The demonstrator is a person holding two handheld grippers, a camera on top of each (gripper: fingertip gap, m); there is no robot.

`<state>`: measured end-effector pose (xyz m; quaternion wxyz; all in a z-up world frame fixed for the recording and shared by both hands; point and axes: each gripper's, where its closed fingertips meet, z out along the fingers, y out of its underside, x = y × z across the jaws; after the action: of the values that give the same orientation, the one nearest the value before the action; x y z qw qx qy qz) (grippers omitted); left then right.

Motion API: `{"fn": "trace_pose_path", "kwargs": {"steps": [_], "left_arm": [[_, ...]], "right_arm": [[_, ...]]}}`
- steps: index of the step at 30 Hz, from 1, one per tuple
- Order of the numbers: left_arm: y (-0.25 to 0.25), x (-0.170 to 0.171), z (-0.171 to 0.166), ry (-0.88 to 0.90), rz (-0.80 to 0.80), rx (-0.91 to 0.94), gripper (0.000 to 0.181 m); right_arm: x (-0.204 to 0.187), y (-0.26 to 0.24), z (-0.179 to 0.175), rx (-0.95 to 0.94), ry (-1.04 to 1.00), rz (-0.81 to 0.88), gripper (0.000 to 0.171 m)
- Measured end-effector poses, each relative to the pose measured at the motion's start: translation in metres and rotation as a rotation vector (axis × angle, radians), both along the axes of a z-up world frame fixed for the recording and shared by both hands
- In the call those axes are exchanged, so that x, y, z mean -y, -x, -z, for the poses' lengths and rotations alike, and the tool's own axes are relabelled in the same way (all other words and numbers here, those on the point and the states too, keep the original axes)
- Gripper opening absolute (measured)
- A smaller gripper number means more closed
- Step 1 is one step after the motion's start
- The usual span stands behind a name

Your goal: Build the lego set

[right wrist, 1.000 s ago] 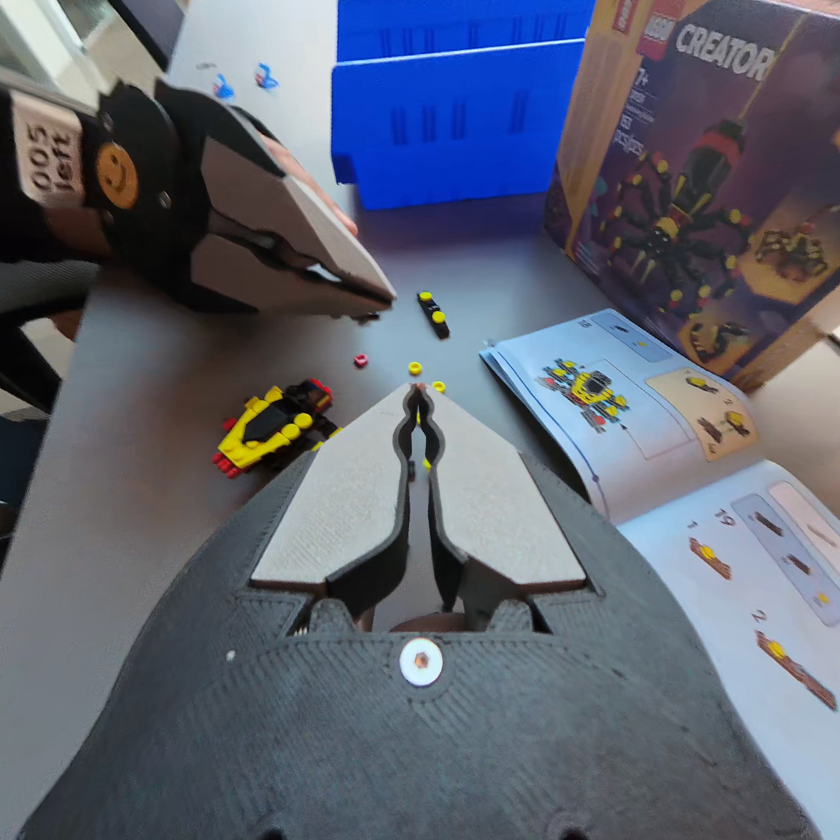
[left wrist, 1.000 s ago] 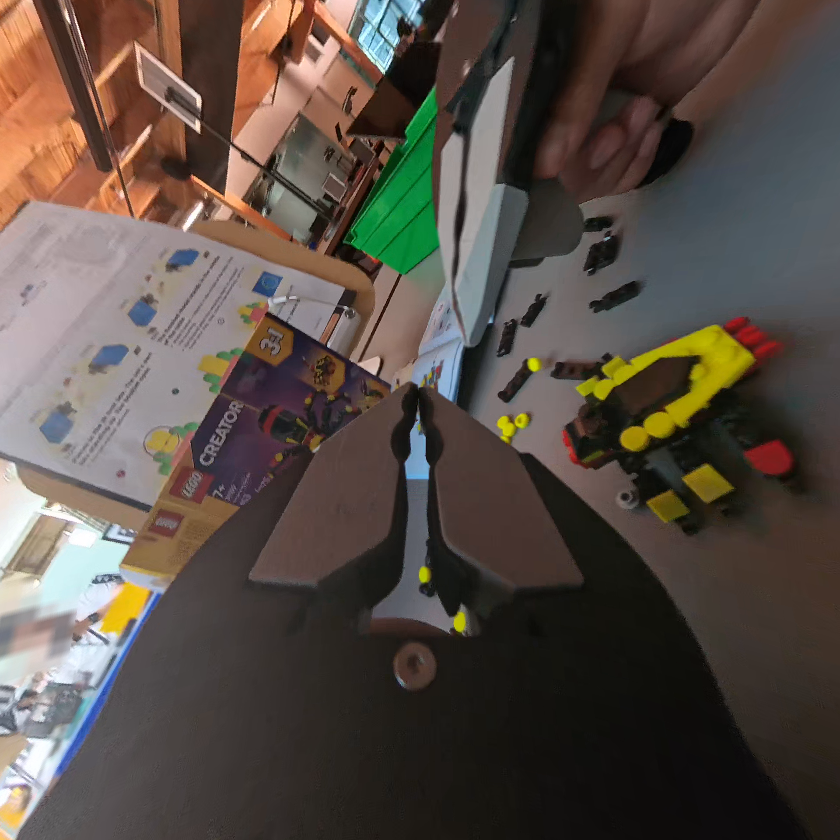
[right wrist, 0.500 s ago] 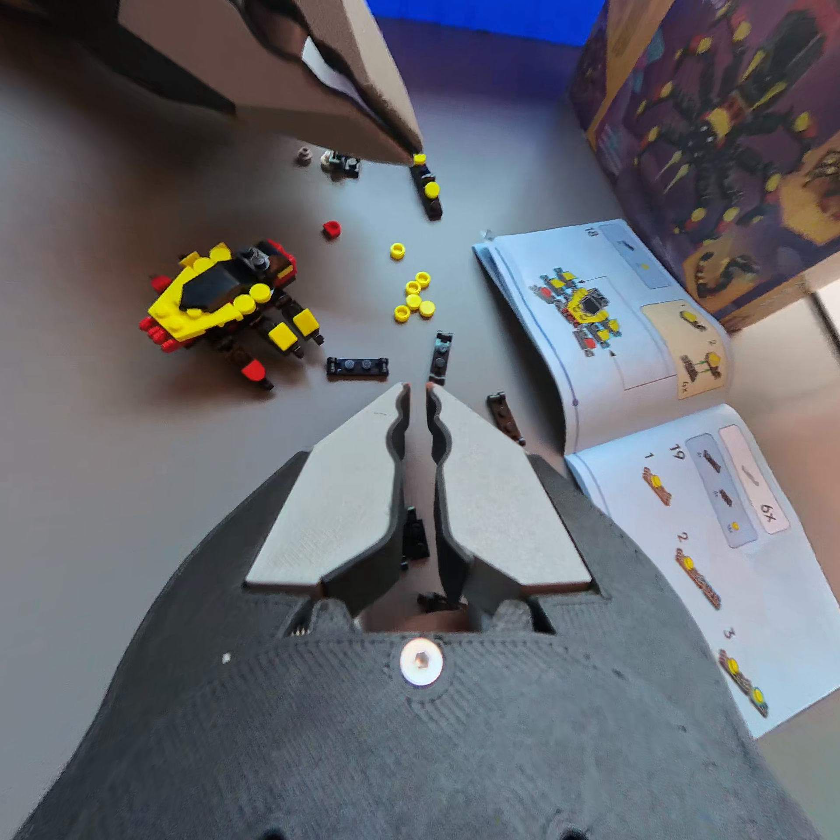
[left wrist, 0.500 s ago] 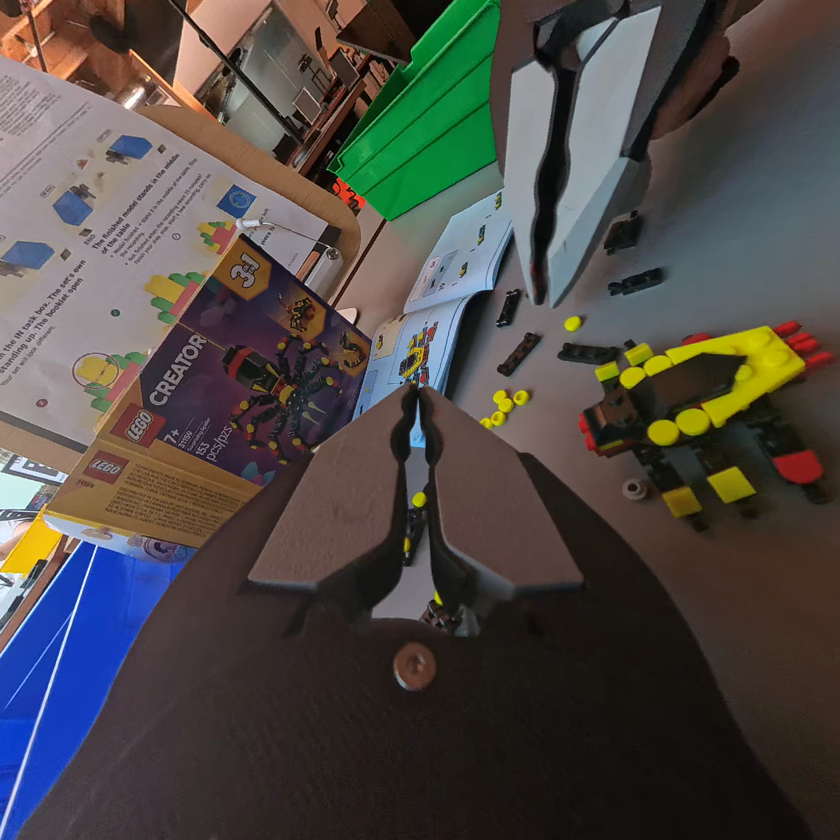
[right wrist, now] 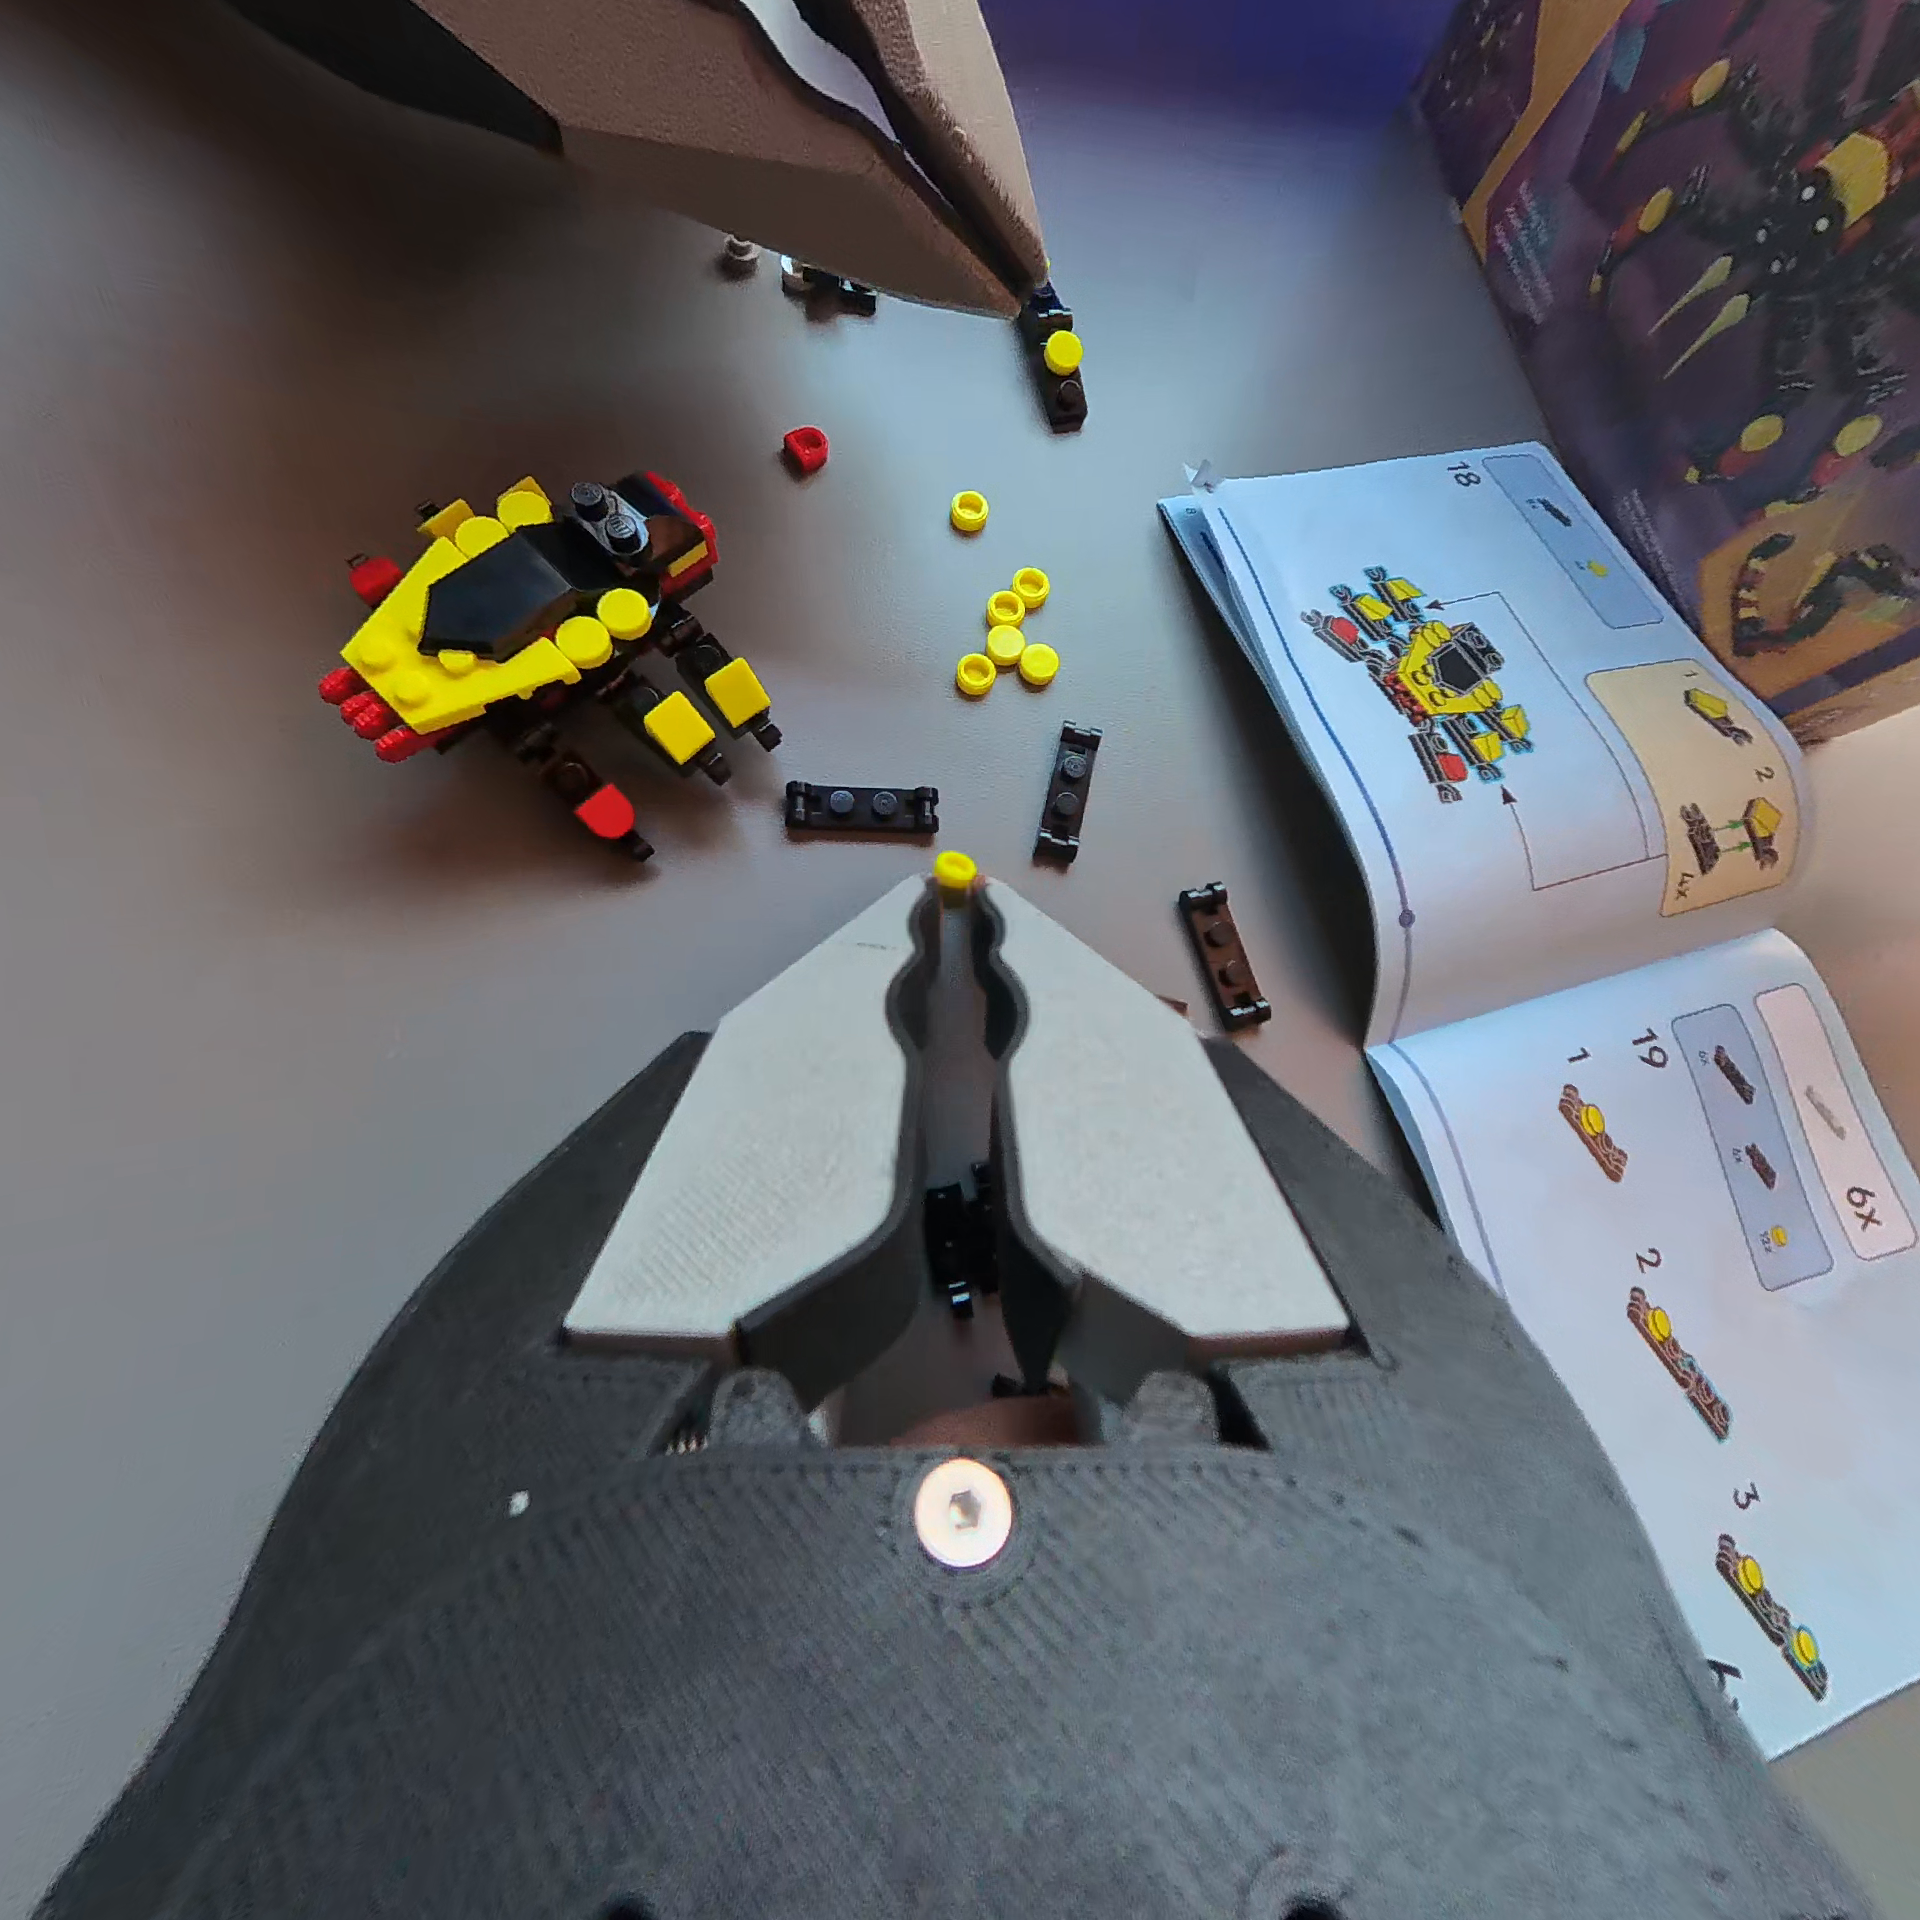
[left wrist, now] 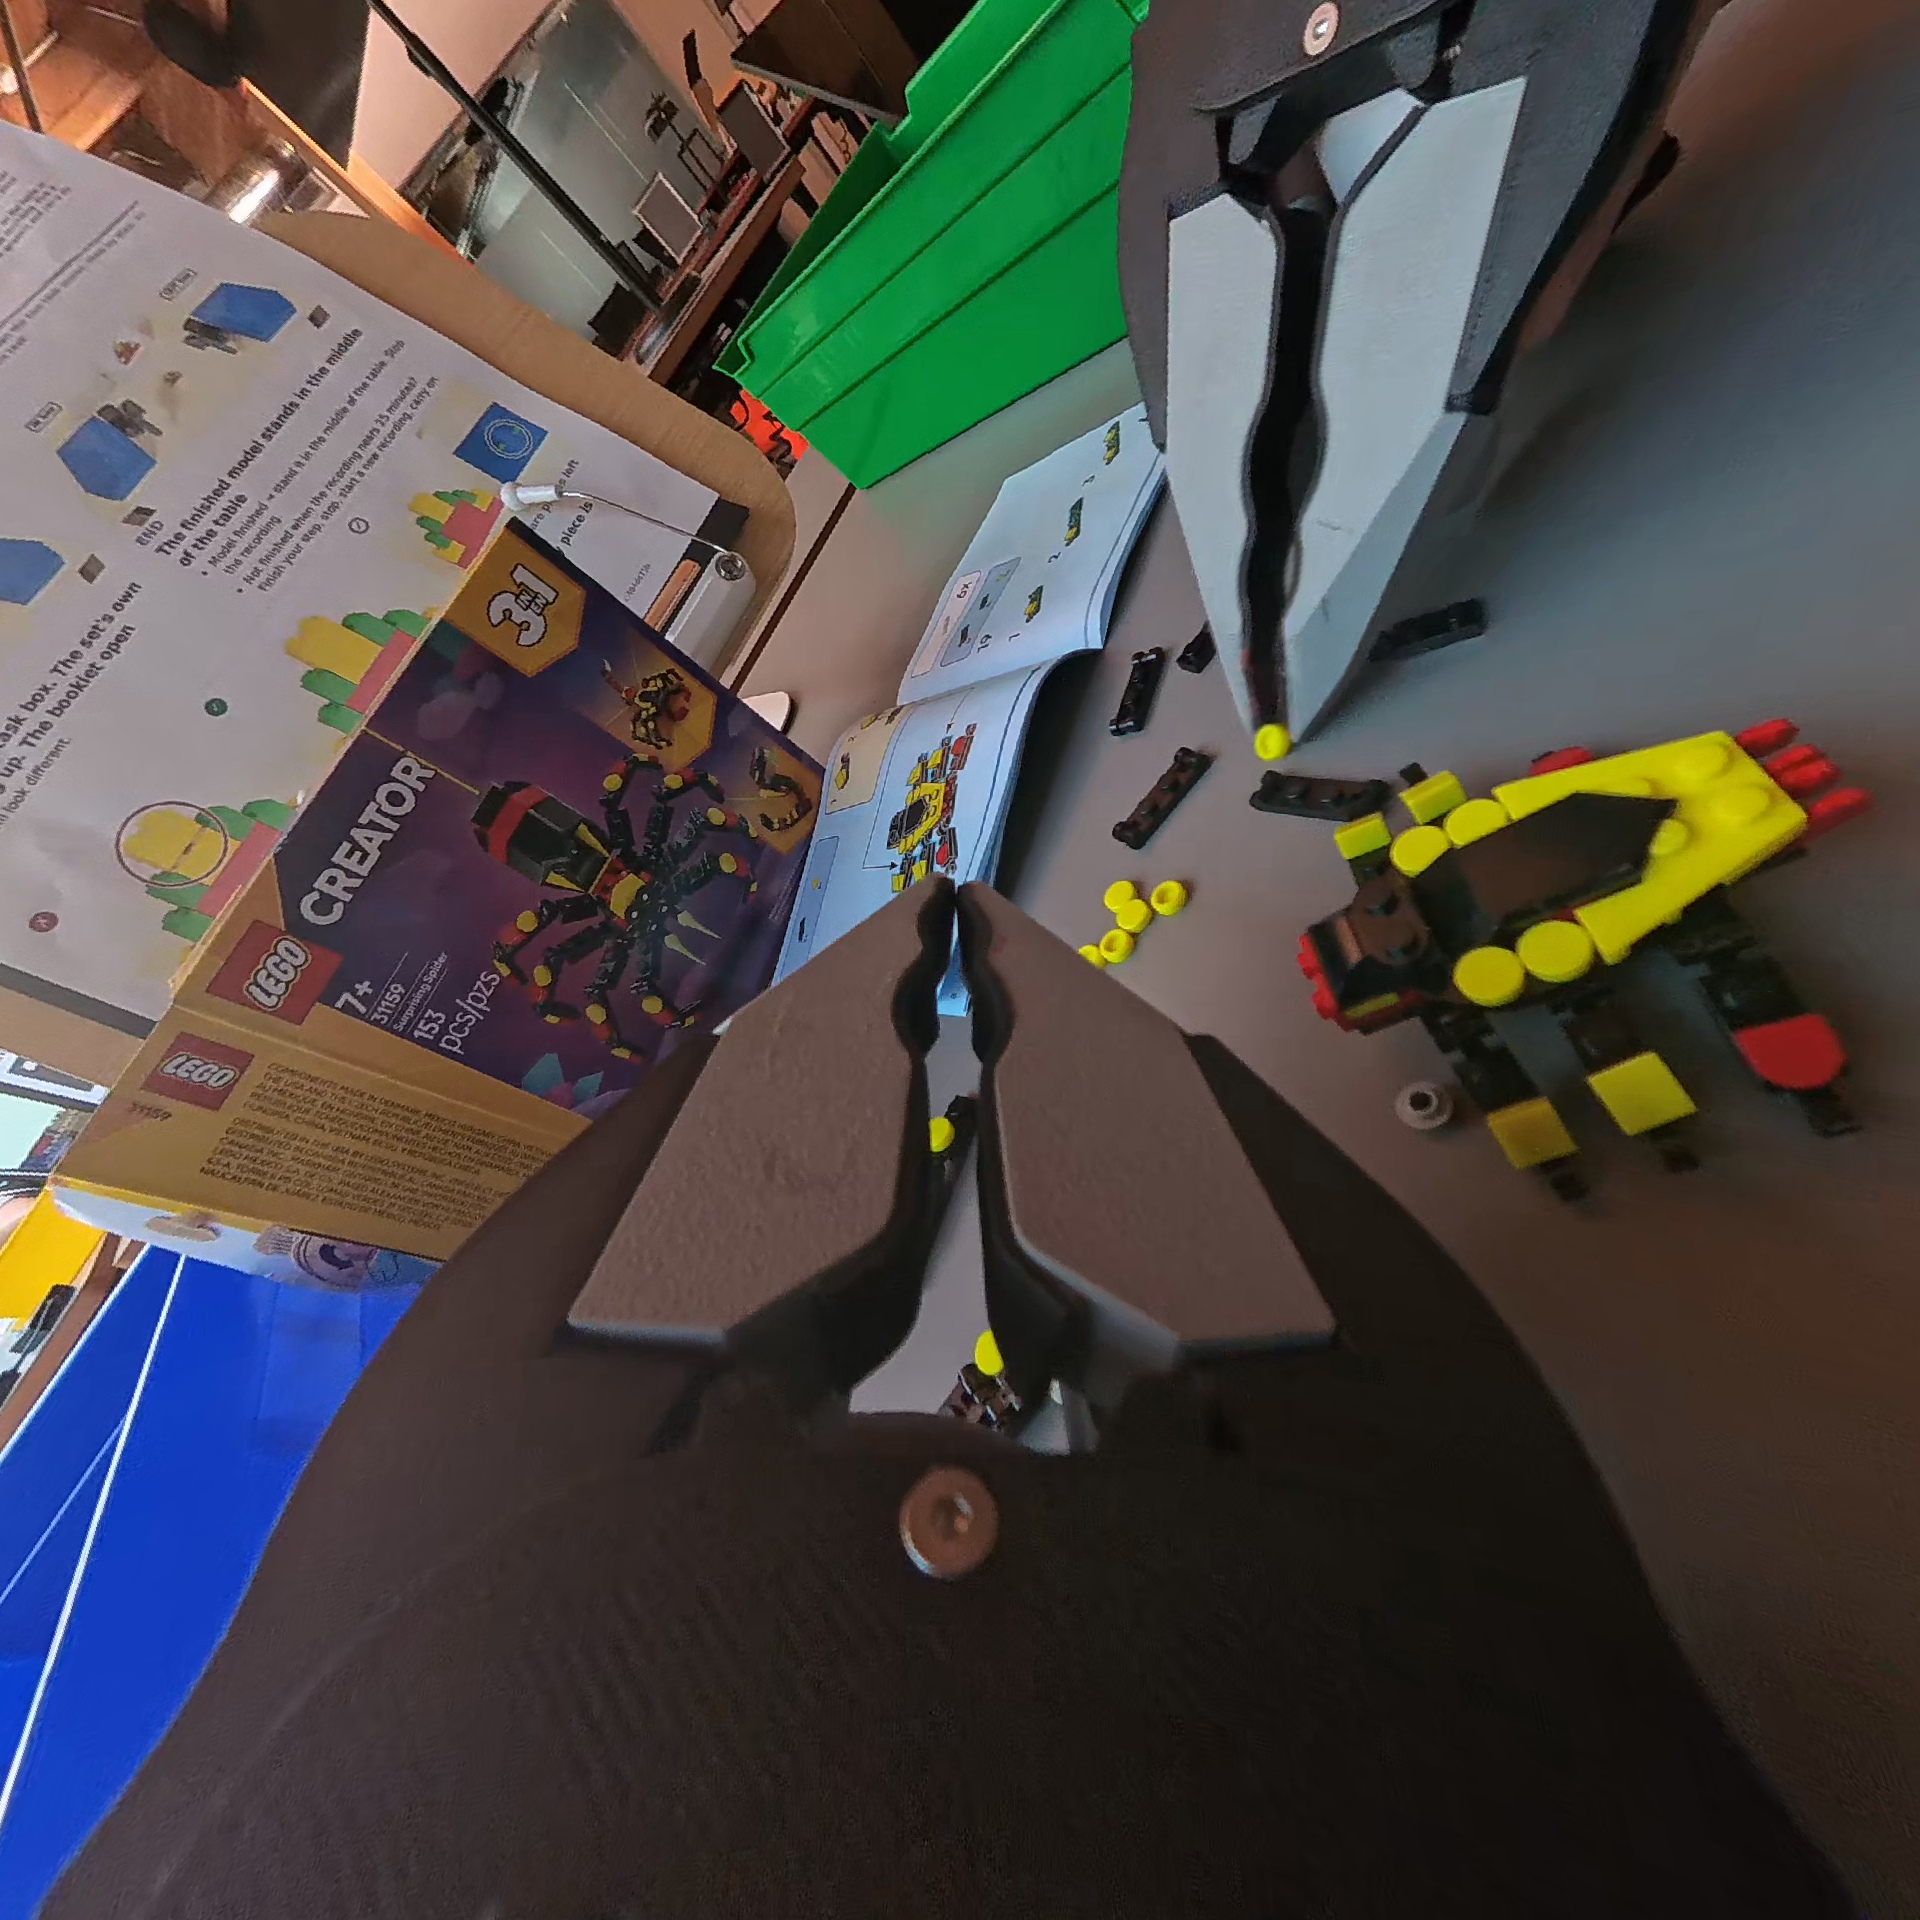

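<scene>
A yellow, black and red model (right wrist: 540,644) stands on the grey table; it also shows in the left wrist view (left wrist: 1558,894). My right gripper (right wrist: 954,883) is shut on a yellow round stud (right wrist: 954,868), just above the table near a loose black plate (right wrist: 860,808). The stud also shows at the right gripper's tips in the left wrist view (left wrist: 1270,740). My left gripper (left wrist: 954,909) is shut. Its tips (right wrist: 1034,281) touch the far end of a black plate with a yellow stud (right wrist: 1062,358). I cannot tell whether it grips that plate.
Several loose yellow studs (right wrist: 1008,644), more black plates (right wrist: 1068,790) (right wrist: 1224,956) and a small red piece (right wrist: 805,449) lie about. The open instruction booklet (right wrist: 1507,727) and the set's box (left wrist: 499,883) are to the right. Green bins (left wrist: 956,260) and a blue bin (left wrist: 156,1558) stand around. Left tips to right tips: about 9 centimetres. About 6 centimetres separates my left fingertips from the small red piece (right wrist: 805,449).
My right gripper has come down towards the table and closed on a yellow stud that lay by the black plates. My left gripper has come closer to the black plate with the yellow stud.
</scene>
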<state>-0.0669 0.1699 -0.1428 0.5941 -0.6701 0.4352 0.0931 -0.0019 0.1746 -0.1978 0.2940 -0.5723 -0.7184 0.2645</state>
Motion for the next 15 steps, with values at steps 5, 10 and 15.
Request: {"fn": "trace_pose_path", "kwargs": {"steps": [5,10,15], "left_arm": [[-0.0001,-0.0002,0.0022,0.011,0.001,-0.004,0.000],[-0.0009,-0.0003,0.0031,0.011,0.003,-0.011,0.000],[-0.0023,-0.0001,0.0042,0.011,0.007,-0.020,0.000]], "right_arm": [[-0.0004,0.0007,0.0001,-0.004,-0.018,0.000,0.002],[-0.0021,0.0022,-0.0015,-0.014,-0.037,0.004,0.008],[0.0007,0.0052,-0.0012,-0.023,-0.027,-0.005,0.008]]}}
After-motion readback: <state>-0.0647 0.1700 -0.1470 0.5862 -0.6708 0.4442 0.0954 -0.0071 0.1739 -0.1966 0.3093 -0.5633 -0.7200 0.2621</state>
